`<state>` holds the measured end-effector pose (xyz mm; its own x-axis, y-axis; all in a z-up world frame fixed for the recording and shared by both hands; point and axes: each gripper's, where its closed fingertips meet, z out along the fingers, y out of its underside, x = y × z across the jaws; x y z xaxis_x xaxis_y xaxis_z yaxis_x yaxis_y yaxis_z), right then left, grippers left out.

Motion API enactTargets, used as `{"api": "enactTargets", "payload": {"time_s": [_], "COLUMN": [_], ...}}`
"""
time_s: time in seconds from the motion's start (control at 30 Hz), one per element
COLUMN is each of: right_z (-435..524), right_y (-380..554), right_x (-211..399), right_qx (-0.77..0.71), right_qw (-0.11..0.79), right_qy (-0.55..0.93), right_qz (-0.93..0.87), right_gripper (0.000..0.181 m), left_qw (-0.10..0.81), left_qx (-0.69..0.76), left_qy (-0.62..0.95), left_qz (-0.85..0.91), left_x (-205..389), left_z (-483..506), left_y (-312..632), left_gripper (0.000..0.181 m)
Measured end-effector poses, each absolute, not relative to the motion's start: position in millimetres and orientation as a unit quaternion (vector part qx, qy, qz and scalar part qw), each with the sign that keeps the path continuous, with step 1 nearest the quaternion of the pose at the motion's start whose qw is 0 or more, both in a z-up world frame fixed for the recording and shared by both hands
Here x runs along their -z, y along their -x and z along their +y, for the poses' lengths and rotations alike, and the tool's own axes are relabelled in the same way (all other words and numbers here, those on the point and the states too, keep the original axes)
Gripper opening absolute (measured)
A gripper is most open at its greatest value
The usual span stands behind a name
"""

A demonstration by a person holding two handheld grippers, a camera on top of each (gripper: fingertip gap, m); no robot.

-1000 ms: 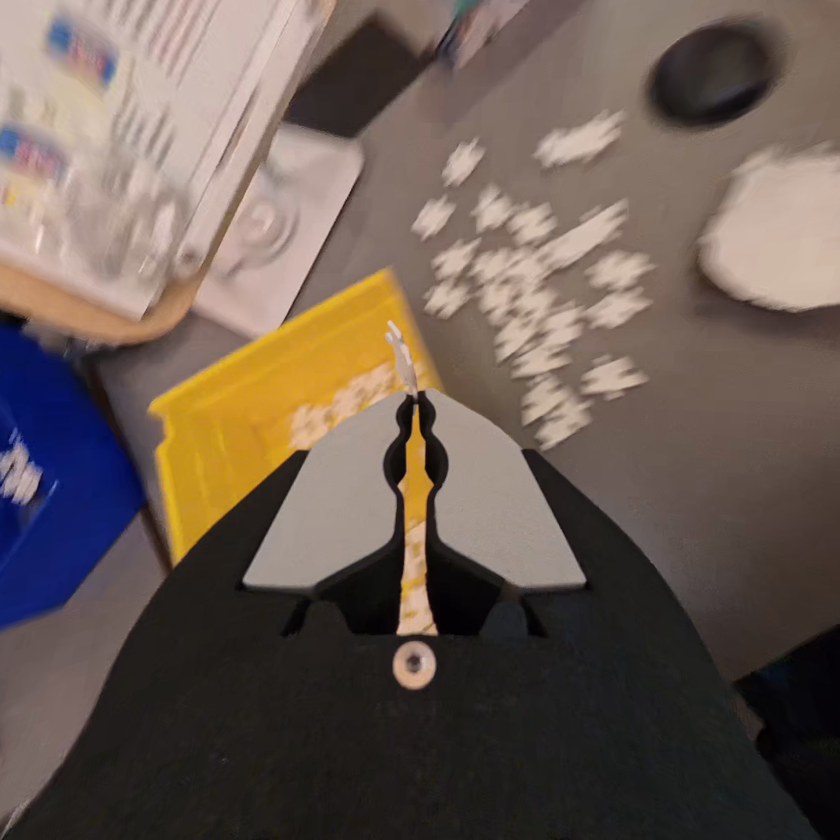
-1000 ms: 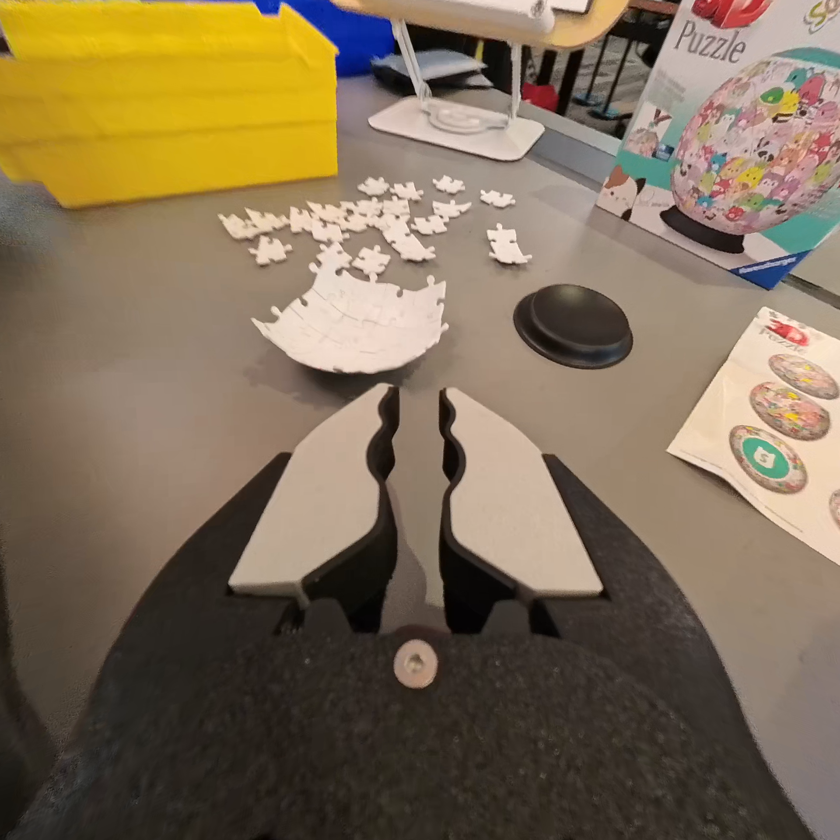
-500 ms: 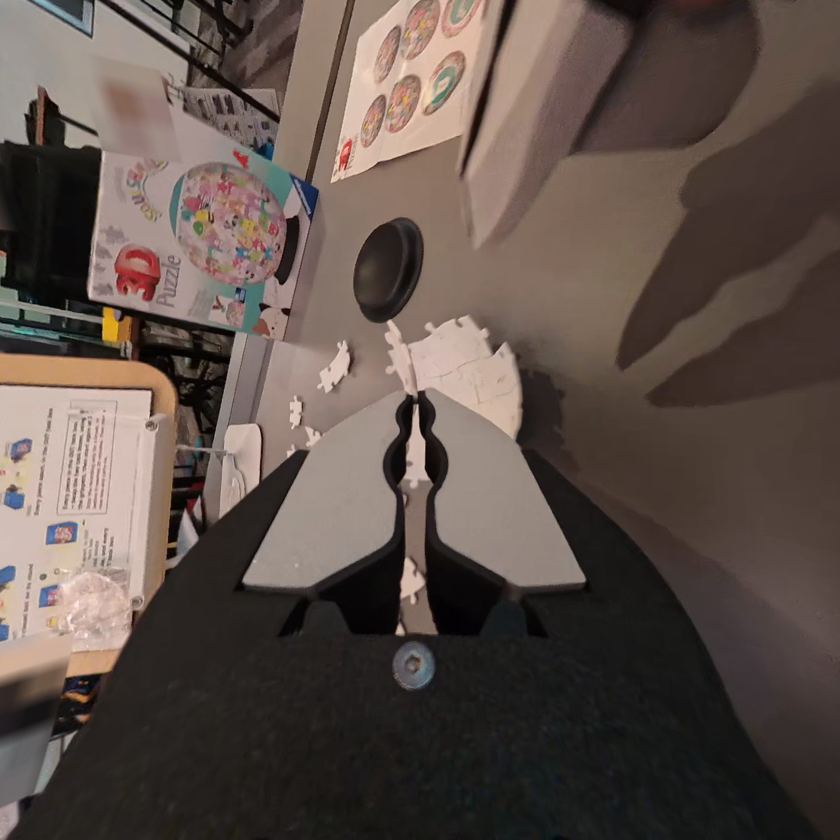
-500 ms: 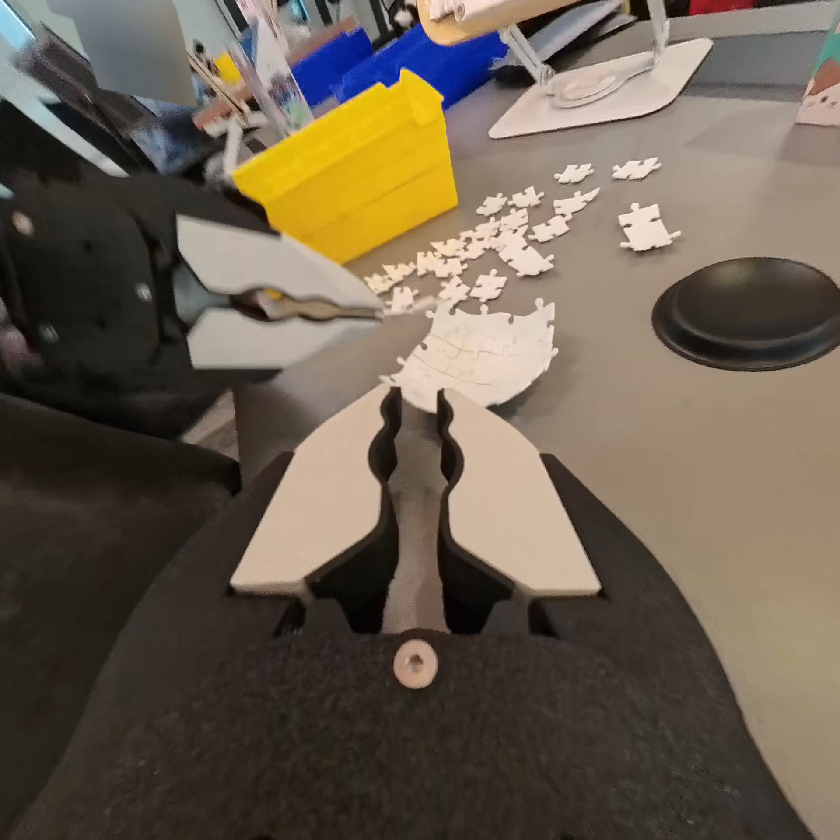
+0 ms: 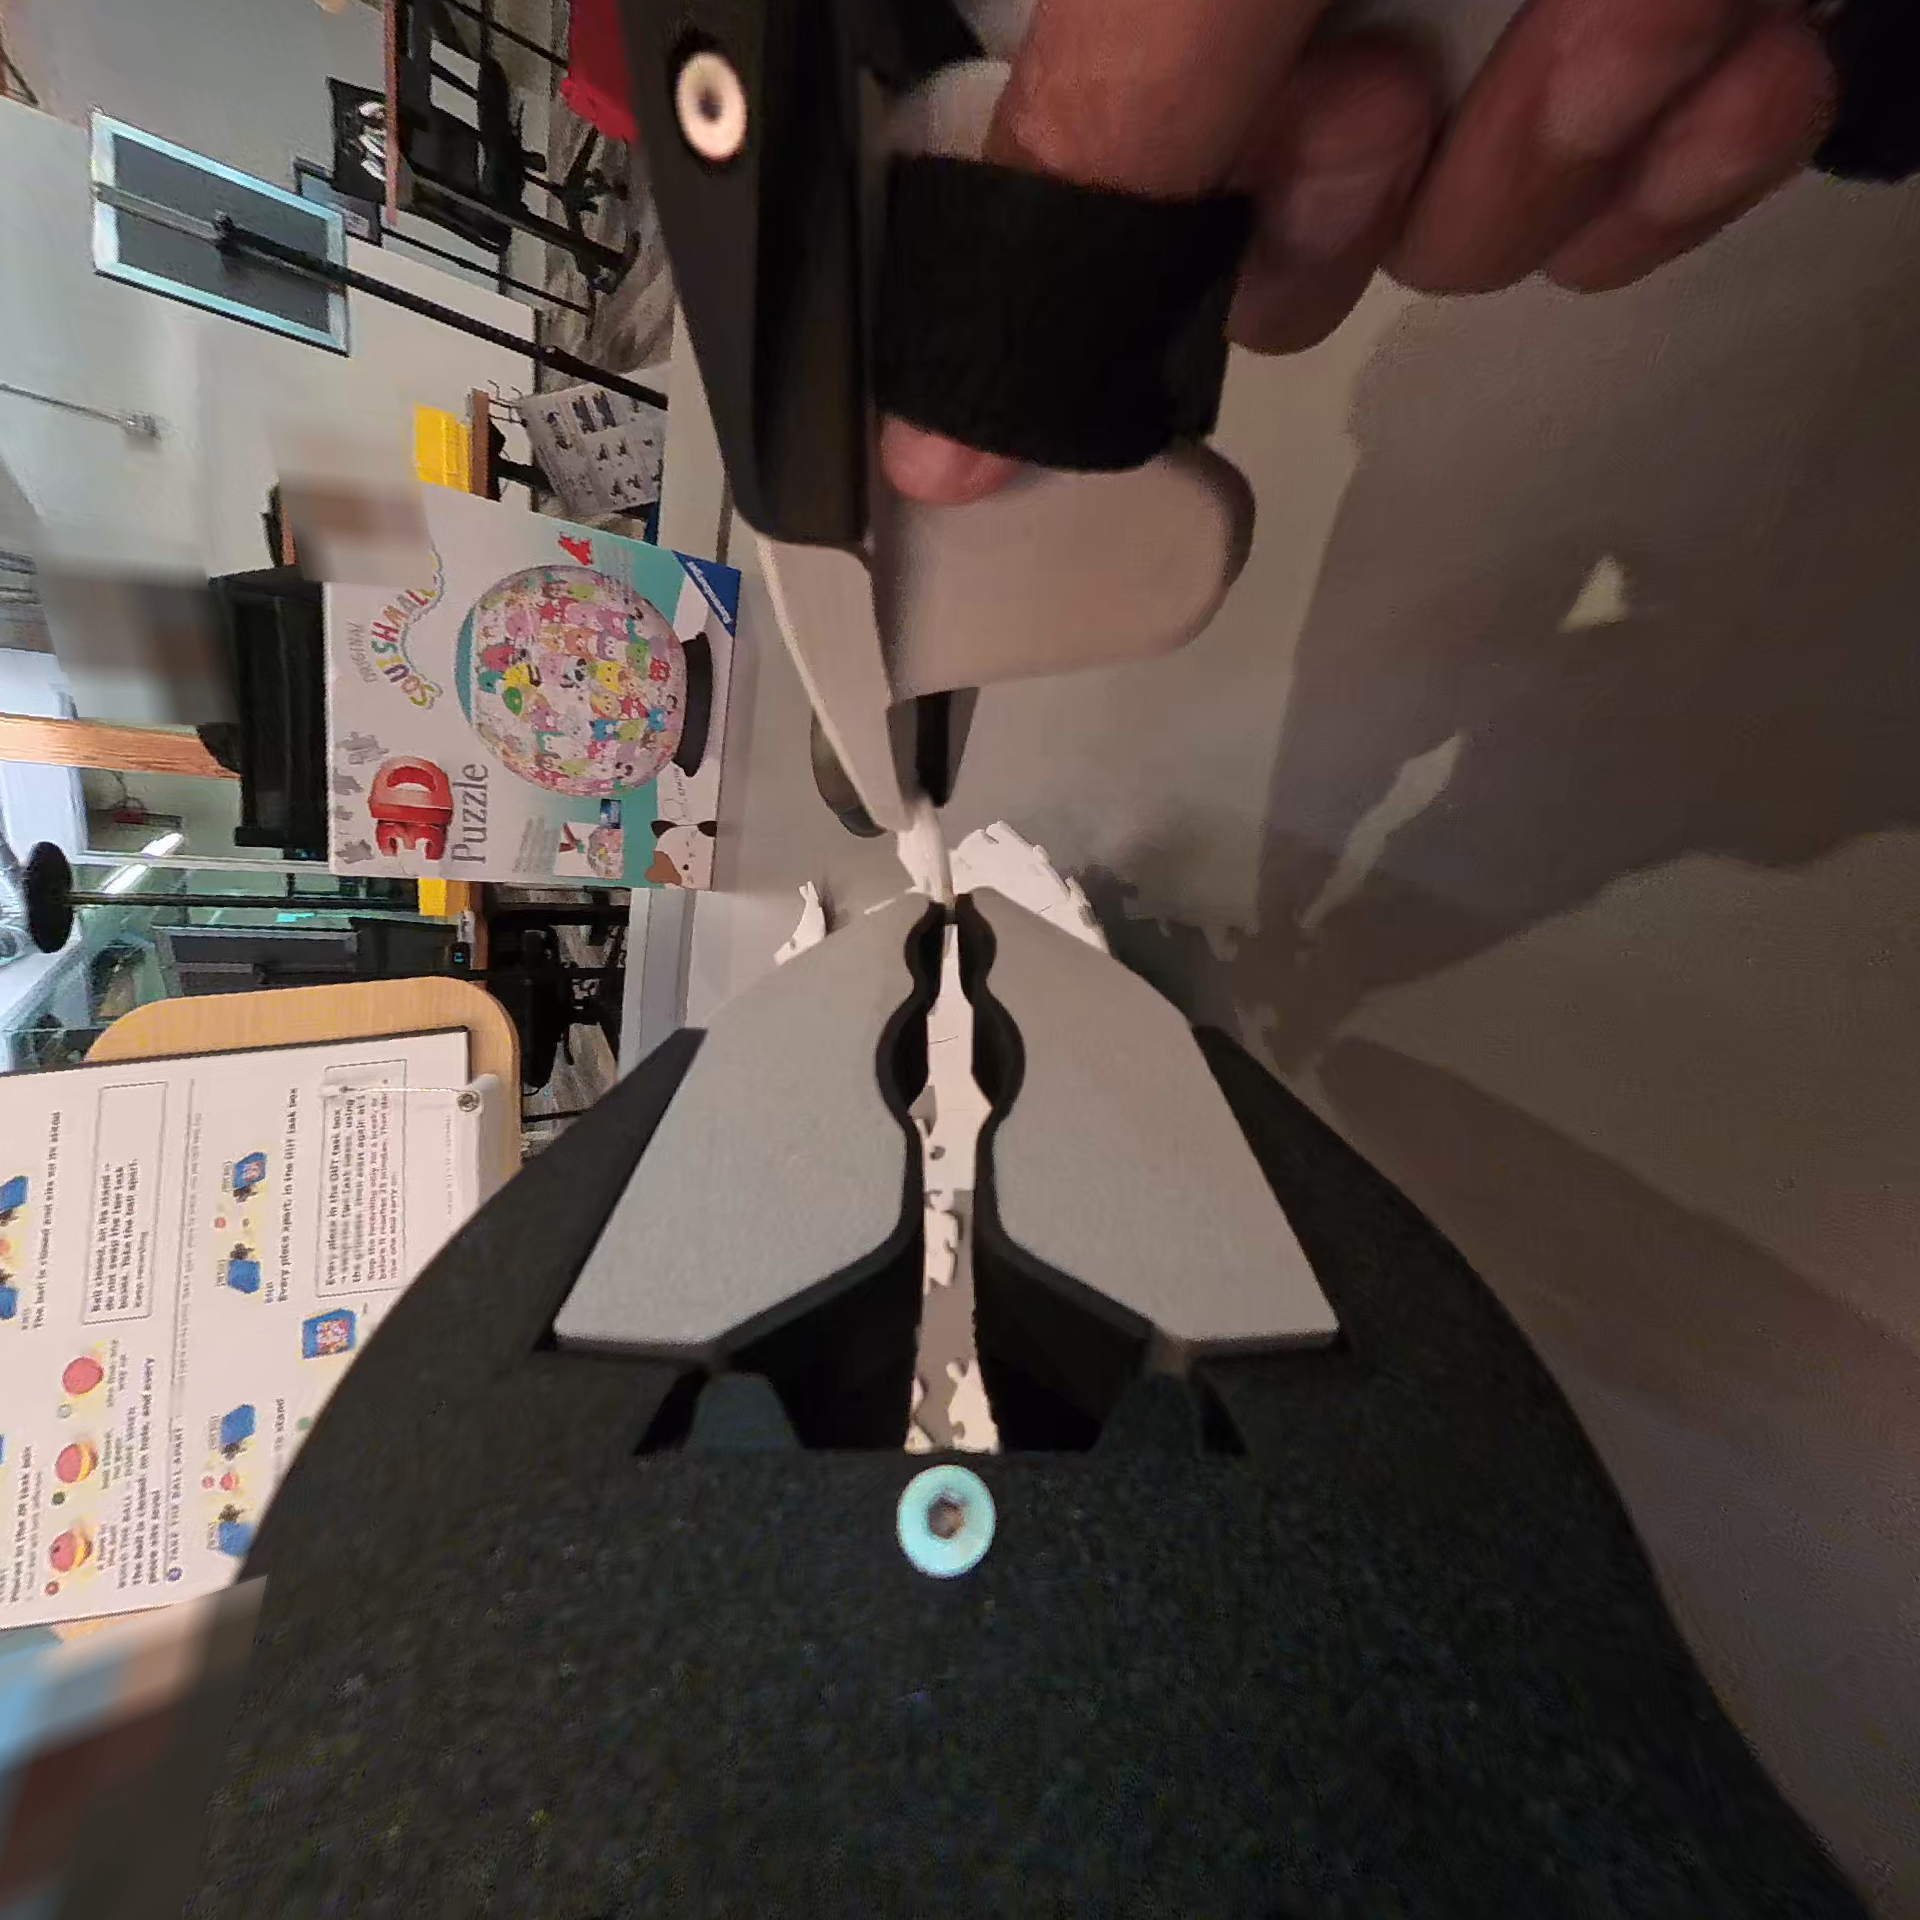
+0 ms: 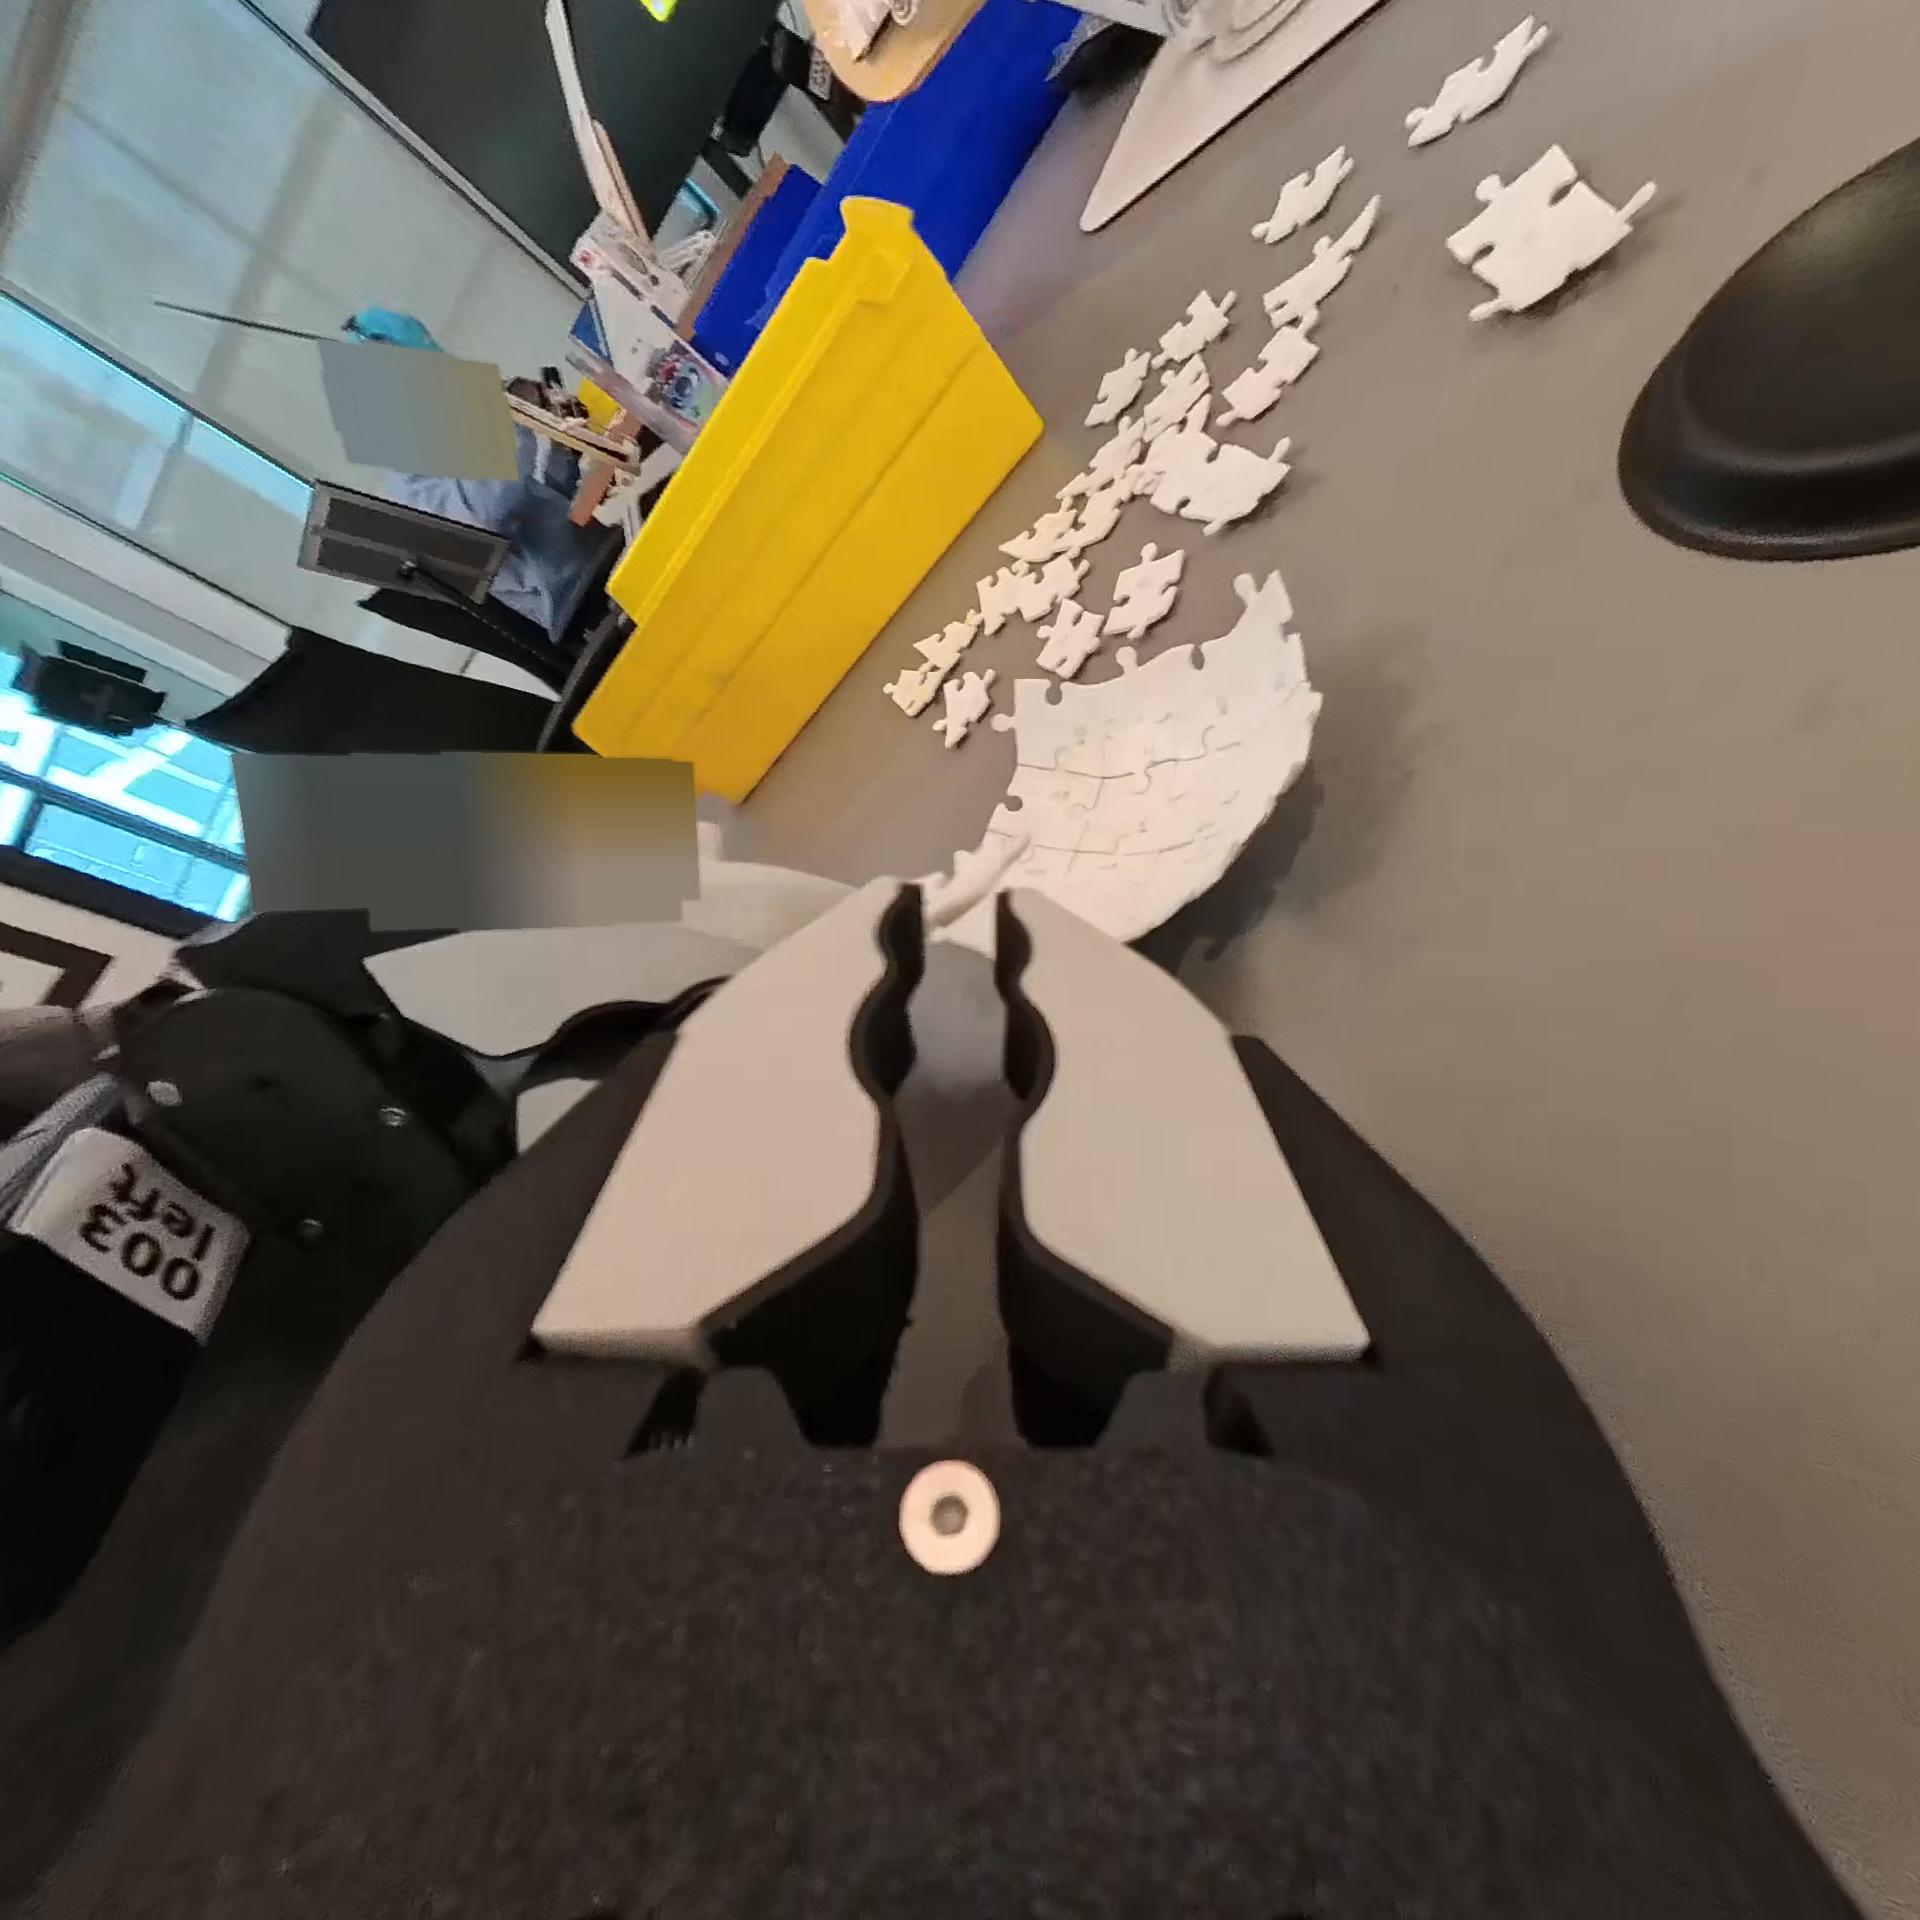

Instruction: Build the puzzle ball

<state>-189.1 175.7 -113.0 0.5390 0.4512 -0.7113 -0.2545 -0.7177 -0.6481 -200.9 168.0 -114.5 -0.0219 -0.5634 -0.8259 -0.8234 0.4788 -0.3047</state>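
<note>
My left gripper (image 5: 943, 909) is shut on a small white puzzle piece (image 5: 923, 847) that sticks out past its tips. My right gripper (image 5: 916, 800) comes in from above, held by a hand (image 5: 1455, 145), and its tips touch the piece's far end. In the right wrist view, my right gripper (image 6: 951, 899) is open with a narrow gap, and the piece (image 6: 977, 873) lies just ahead of its tips. The bowl-shaped assembled white section (image 6: 1164, 790) rests on the grey table right behind it. It also shows in the left wrist view (image 5: 1023, 868). Loose white pieces (image 6: 1143, 488) lie beyond.
A yellow bin (image 6: 821, 499) stands left of the loose pieces, with blue bins (image 6: 914, 177) behind it. A black round stand (image 6: 1787, 416) sits at the right. The puzzle box (image 5: 530, 727) and an instruction sheet on a wooden board (image 5: 208, 1299) stand at the table's far side. Both grippers' tips are close together, under 4 cm apart. Left tips and right tips are each some 8 cm from the bowl-shaped assembled white section (image 6: 1164, 790).
My left gripper has swung from above the yellow bin to the assembled section, still holding the piece, and has rolled sideways. My right gripper has tilted and closed in on the piece's tip.
</note>
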Motion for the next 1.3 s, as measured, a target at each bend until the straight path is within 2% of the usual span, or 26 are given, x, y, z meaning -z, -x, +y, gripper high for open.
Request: {"api": "enactTargets", "payload": {"time_s": [0.13, 0.2, 0.3, 0.33, 0.5, 0.67, 0.77, 1.07, 1.17, 1.3], "right_z": [177, 183, 191, 193, 198, 198, 200, 207, 211, 216], "right_y": [189, 184, 172, 168, 171, 183, 178, 169, 173, 172], "right_x": [115, 114, 117, 119, 131, 138, 142, 144, 148, 156], "right_qx": [-0.468, -0.450, -0.421, -0.413, -0.401, -0.402, -0.385, -0.380, -0.373, -0.344], "right_qw": [0.361, 0.381, 0.404, 0.408, 0.396, 0.375, 0.380, 0.388, 0.380, 0.377], "right_qy": [0.804, 0.806, 0.811, 0.813, 0.826, 0.835, 0.841, 0.840, 0.846, 0.860], "right_qz": [-0.061, -0.055, -0.043, -0.039, -0.012, 0.003, 0.008, 0.026, 0.019, 0.015], "right_gripper": [0.002, 0.002, 0.002, 0.002, 0.002, 0.002, 0.002, 0.002, 0.002, 0.002], "left_qw": [0.465, 0.419, 0.344, 0.327, 0.298, 0.203, 0.163, 0.174, 0.178, 0.175], "left_qx": [-0.097, -0.037, 0.089, 0.123, 0.198, 0.242, 0.241, 0.245, 0.239, 0.243], "left_qy": [0.526, 0.584, 0.690, 0.717, 0.773, 0.797, 0.808, 0.817, 0.825, 0.841], "left_qz": [0.706, 0.694, 0.631, 0.603, 0.523, 0.515, 0.513, 0.492, 0.480, 0.450], "left_x": [129, 142, 151, 149, 137, 161, 179, 179, 179, 179], "left_z": [166, 162, 166, 173, 230, 252, 250, 235, 234, 230], "left_y": [202, 209, 223, 229, 250, 249, 254, 262, 263, 264], "left_gripper": [0.005, 0.029, 0.048, 0.048, 0.042, 0.037, 0.029, 0.024, 0.012, 0.012]}}
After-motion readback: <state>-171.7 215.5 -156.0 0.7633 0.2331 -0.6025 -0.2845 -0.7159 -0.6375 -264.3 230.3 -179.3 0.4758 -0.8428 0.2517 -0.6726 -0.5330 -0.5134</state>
